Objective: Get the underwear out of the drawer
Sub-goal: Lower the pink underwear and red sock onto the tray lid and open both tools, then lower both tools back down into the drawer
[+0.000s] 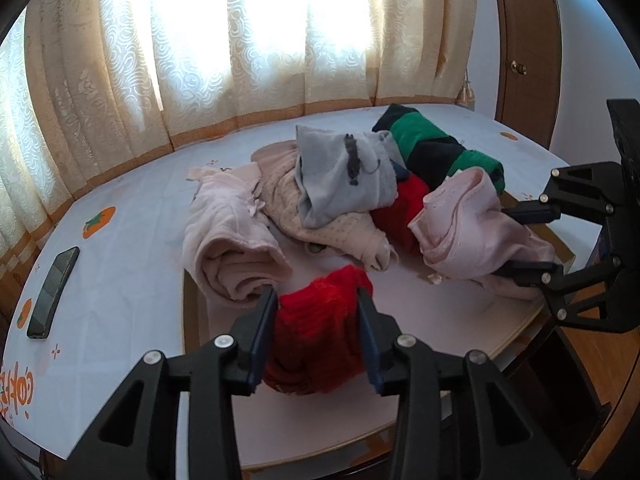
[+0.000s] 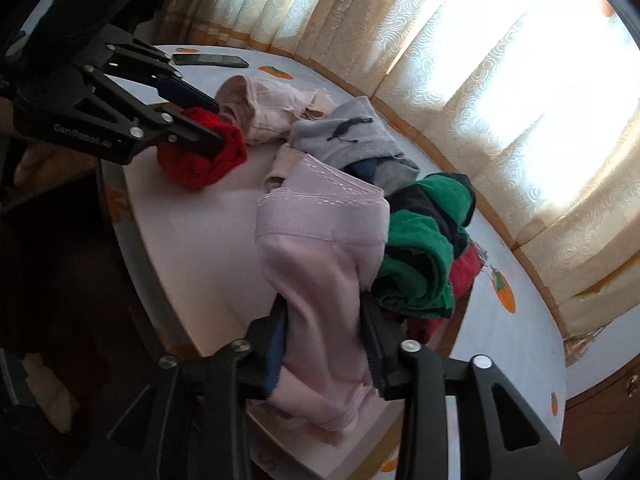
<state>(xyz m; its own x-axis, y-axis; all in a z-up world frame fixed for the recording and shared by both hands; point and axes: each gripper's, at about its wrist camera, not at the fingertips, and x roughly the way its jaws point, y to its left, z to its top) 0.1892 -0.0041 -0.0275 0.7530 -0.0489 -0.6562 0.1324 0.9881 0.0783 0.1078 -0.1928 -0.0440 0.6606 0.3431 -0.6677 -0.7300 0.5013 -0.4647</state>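
Free room: bare pale board between the left claw and the right claw, open across its near half. Free room: bedsheet left of the clothes pile, clear apart from a phone lying flat near its left edge. Obstacle: the heap of garments across the middle, namely a rolled pink piece, a grey piece on top and a green-and-black roll behind, all touching. Obstacle: red garment between the left claw's jaws, pink garment between the right's. Boundary: curtain closes the far side; a wooden door stands at far right.
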